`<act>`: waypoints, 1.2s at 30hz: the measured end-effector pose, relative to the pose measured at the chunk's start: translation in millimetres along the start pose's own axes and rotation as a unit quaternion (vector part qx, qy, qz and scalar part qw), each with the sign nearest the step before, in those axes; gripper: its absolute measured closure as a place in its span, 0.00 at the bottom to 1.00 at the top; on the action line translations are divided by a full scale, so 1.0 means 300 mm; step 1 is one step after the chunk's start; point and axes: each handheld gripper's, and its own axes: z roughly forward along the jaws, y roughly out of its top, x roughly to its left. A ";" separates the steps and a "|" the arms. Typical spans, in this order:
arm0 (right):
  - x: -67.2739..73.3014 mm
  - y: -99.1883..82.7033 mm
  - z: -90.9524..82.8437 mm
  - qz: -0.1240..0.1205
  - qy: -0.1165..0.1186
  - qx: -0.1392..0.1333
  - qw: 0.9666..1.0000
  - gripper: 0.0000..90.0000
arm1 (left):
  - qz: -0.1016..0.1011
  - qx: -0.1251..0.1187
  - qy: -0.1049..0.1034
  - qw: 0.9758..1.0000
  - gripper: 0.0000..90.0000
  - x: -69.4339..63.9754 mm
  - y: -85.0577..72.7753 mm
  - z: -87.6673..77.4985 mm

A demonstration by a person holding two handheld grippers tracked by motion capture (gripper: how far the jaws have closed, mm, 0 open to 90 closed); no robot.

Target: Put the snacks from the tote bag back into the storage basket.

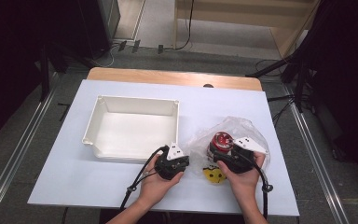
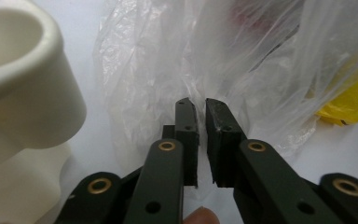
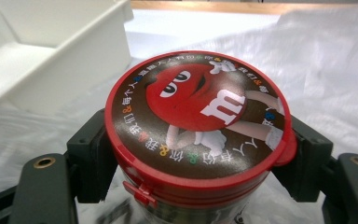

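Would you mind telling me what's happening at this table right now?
A person works with two hand-held tools. The right tool clamps a red-lidded candy tub sitting on a clear plastic bag. The left tool, nearly closed, pinches the bag's edge. A white bin sits empty alongside.

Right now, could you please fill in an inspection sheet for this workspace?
Surface: white table, wooden edge at the far side.
Job's things: red-lidded candy tub standing on a clear plastic bag.
Clutter: empty white bin; yellow packet under the bag.
Grippers: left gripper nearly closed, pinching the bag's film; right gripper clamped on the tub below its lid.
Cables: black cable from each gripper.
Surroundings: grey floor, floor rails.
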 end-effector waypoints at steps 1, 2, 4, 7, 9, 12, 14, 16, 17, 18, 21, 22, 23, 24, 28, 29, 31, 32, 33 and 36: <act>-0.001 0.004 -0.007 -0.002 0.001 -0.001 1.000 0.29 | -0.003 -0.003 -0.002 1.000 0.89 0.002 0.000 -0.002; -0.003 0.009 -0.017 -0.004 0.002 -0.002 1.000 0.29 | -0.004 -0.005 -0.004 1.000 0.85 0.004 -0.001 -0.005; -0.007 0.017 -0.035 -0.005 0.002 -0.006 1.000 0.29 | -0.010 -0.018 -0.010 1.000 0.78 0.007 -0.005 -0.012; -0.013 0.028 -0.056 -0.006 0.003 -0.013 1.000 0.29 | -0.008 -0.020 -0.024 0.999 0.69 0.006 -0.008 -0.021; -0.021 0.038 -0.071 0.000 0.012 -0.018 1.000 0.29 | 0.001 -0.020 -0.029 0.999 0.62 -0.002 -0.011 -0.030; -0.030 0.050 -0.080 0.000 0.017 -0.019 1.000 0.29 | 0.004 -0.030 -0.039 0.999 0.54 -0.006 -0.015 -0.044; -0.033 0.055 -0.080 0.001 0.019 -0.020 1.000 0.29 | 0.008 -0.037 -0.043 0.998 0.51 -0.007 -0.017 -0.054; -0.035 0.059 -0.080 -0.001 0.019 -0.018 1.000 0.29 | 0.008 -0.045 -0.044 0.998 0.43 -0.008 -0.021 -0.065; -0.035 0.060 -0.080 -0.001 0.019 -0.017 1.000 0.29 | 0.006 -0.047 -0.044 0.998 0.42 -0.008 -0.023 -0.070; -0.034 0.062 -0.081 -0.002 0.019 -0.017 1.000 0.29 | 0.008 -0.048 -0.045 0.998 0.40 -0.006 -0.025 -0.075; -0.032 0.069 -0.085 -0.006 0.021 -0.019 1.000 0.29 | 0.014 -0.055 -0.039 0.998 0.37 -0.007 -0.037 -0.101; -0.031 0.072 -0.086 -0.007 0.021 -0.020 1.000 0.29 | 0.013 -0.059 -0.039 0.997 0.35 -0.006 -0.041 -0.109; -0.030 0.075 -0.088 -0.008 0.023 -0.021 0.999 0.29 | 0.013 -0.060 -0.039 0.997 0.33 -0.003 -0.045 -0.117; -0.027 0.078 -0.089 -0.007 0.024 -0.020 0.999 0.29 | 0.011 -0.061 -0.038 0.997 0.31 -0.001 -0.049 -0.123; -0.022 0.089 -0.085 -0.010 0.028 -0.019 0.999 0.29 | 0.008 -0.067 -0.043 0.997 0.26 0.019 -0.068 -0.156; -0.020 0.092 -0.084 -0.011 0.028 -0.018 0.999 0.29 | 0.011 -0.069 -0.040 0.997 0.26 0.020 -0.075 -0.166; -0.014 0.098 -0.079 -0.014 0.032 -0.017 0.999 0.29 | 0.011 -0.070 -0.042 0.997 0.19 0.027 -0.086 -0.183; -0.009 0.100 -0.076 -0.015 0.033 -0.016 0.999 0.29 | 0.014 -0.069 -0.040 0.997 0.18 0.030 -0.091 -0.193; -0.006 0.102 -0.073 -0.018 0.035 -0.017 0.999 0.29 | 0.015 -0.072 -0.037 0.997 0.16 0.033 -0.097 -0.201; 0.008 0.108 -0.070 -0.021 0.038 -0.017 0.999 0.29 | 0.009 -0.077 -0.032 0.996 0.15 0.052 -0.111 -0.225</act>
